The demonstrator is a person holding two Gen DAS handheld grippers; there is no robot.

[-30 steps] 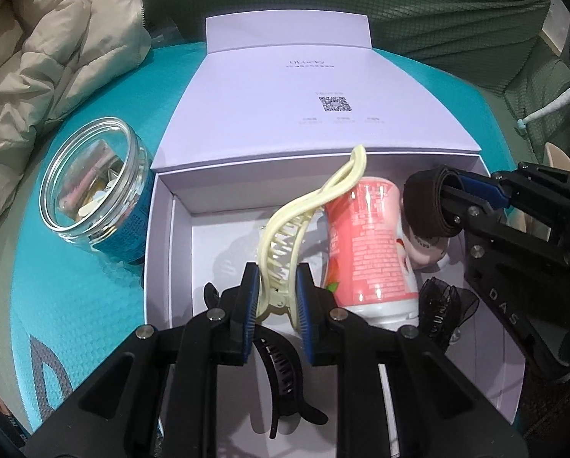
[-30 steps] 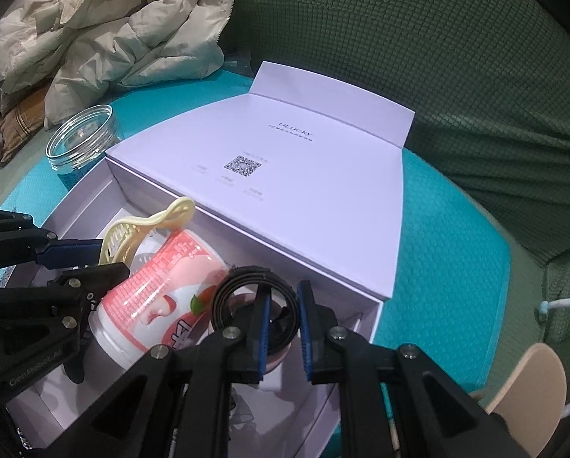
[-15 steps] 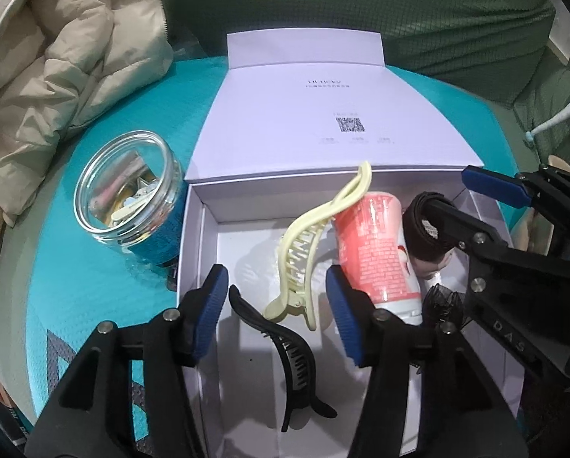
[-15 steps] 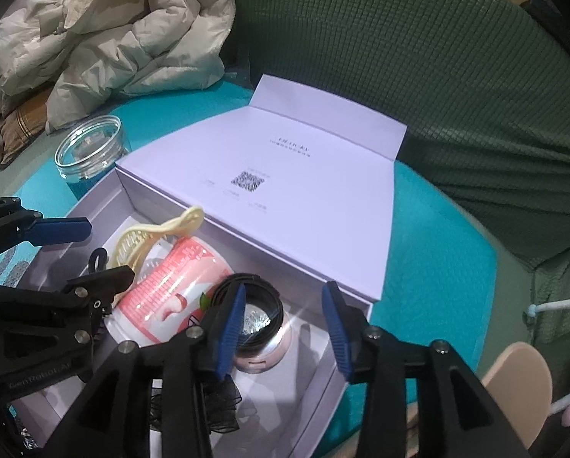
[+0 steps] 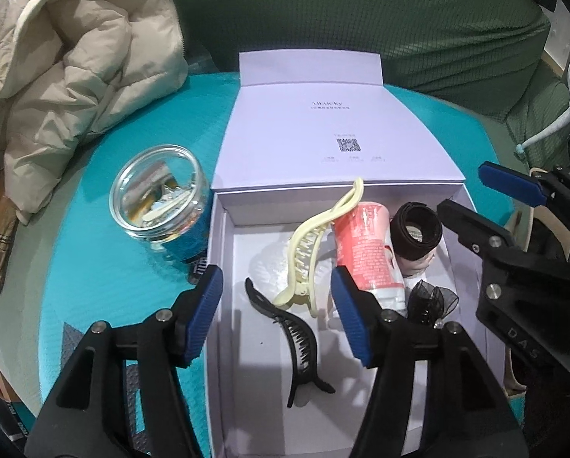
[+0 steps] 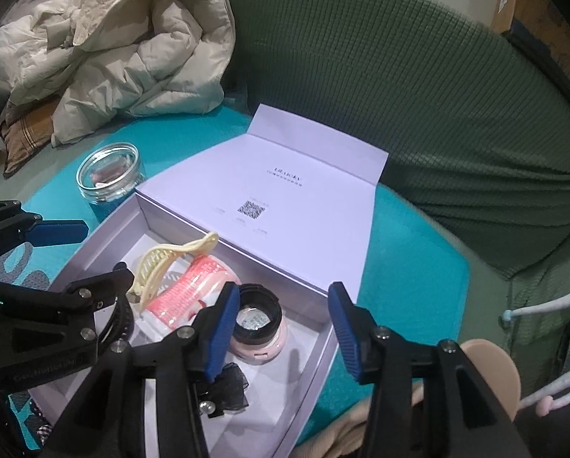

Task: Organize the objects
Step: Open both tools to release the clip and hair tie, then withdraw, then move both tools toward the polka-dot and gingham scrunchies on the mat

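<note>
The left claw (image 5: 273, 313) stands wide, its blue pads apart over the near half of the white box (image 5: 224, 305), gripping nothing and touching nothing; one pad hangs just above the box's left wall, the other just above the pink tube (image 5: 365, 252). The right claw (image 6: 281, 328) is spread just as wide and is empty too, poised above the right end of the box, over the pink jar (image 6: 258, 339) with a black hair band (image 6: 256, 299) looped round its top.

Inside the box, the yellow hair clip (image 5: 315, 244) leans with its tip on the far wall, its flank against the pink tube. The tube lies along the middle of the box, the jar just to its right. A black hair clip (image 5: 296, 336) lies flat on the box floor nearer the left claw, and a black mesh bow (image 5: 432, 299) sits by the box's right wall, beside the tube's cap.

Judging from this, the sorting looks nearly done: five items are already in the box and neither claw carries anything. Left of the box, on the teal counter (image 5: 94, 286), stands a glass jar (image 5: 163, 202) with small bits in it, lid off; whether it belongs in the box I cannot tell. The box lid (image 5: 334, 133) lies folded back beyond the box, so closing it may be what remains
</note>
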